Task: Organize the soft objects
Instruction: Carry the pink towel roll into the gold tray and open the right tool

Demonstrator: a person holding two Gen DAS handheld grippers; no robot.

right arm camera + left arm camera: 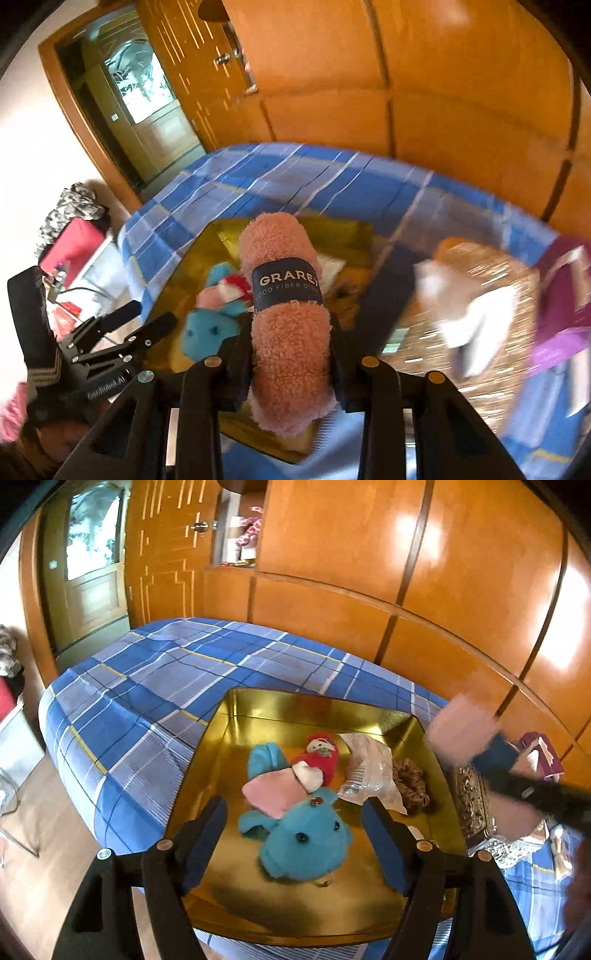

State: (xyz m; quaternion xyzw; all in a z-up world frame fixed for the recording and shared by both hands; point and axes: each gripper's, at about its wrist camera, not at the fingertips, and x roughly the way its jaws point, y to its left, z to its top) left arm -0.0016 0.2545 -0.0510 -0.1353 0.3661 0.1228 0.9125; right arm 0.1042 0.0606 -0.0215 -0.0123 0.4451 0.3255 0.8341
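Note:
A gold tin tray (280,709) lies on the bed. In it are a blue plush toy (306,842), a pink cloth (273,794), a small red doll (321,755), a clear plastic bag (365,771) and a brown scrunchie (412,784). My left gripper (295,838) hangs open over the blue plush toy, one finger on each side, pads clear of it. My right gripper (290,365) is shut on a rolled pink fluffy towel (280,254) with a dark label band. It holds the roll above the tray's (177,280) near edge. In the left wrist view the towel (461,727) shows blurred at the tray's right.
The bed (147,686) has a blue plaid sheet. An ornate gold box (491,280) with white paper on it and a purple box (561,295) stand right of the tray. Wooden wardrobe panels (406,572) rise behind. Bare floor (44,812) and a clutter pile lie to the left.

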